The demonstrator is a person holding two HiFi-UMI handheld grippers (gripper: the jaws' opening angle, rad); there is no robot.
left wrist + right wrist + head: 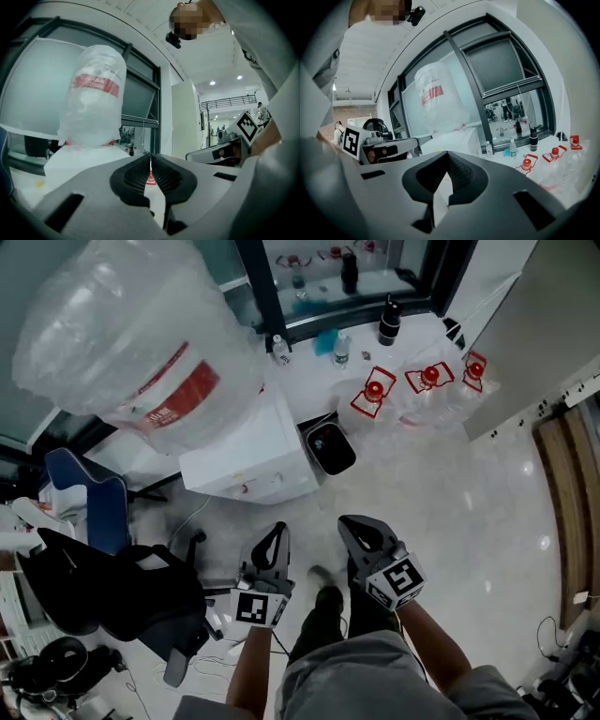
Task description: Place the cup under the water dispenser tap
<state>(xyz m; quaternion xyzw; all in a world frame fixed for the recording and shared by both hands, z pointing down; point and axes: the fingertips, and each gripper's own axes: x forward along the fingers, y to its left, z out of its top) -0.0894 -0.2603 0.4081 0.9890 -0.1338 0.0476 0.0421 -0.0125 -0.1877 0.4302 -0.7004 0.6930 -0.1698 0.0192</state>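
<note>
Pale floor (pixel 450 512) stretched below you, the water dispenser (pixel 248 451) with its wrapped bottle (pixel 131 334) standing ahead on your left. You held left claw (pixel 278 527) and right claw (pixel 346 521) side by side, both closed and empty.

- A pale, glossy floor (pixel 441 512) spreads ahead of the right gripper (pixel 349 523) and to its right, catching small spots of light.
- A dark-framed window (pixel 272 296) stands well ahead of both tools, with a white sill (pixel 309 362) at its foot.
- A black office chair (pixel 103 601) sits left of the left gripper (pixel 277 531), with a blue chair (pixel 94 502) beyond it.
- A small dark bin (pixel 330 448) stands on the floor ahead, between the tools and the window.
- A wooden strip (pixel 562 484) runs far to the right.
- Ceiling lights (pixel 212 83) glow ahead and right of the left tool, past a white pillar (pixel 184 117).
</note>
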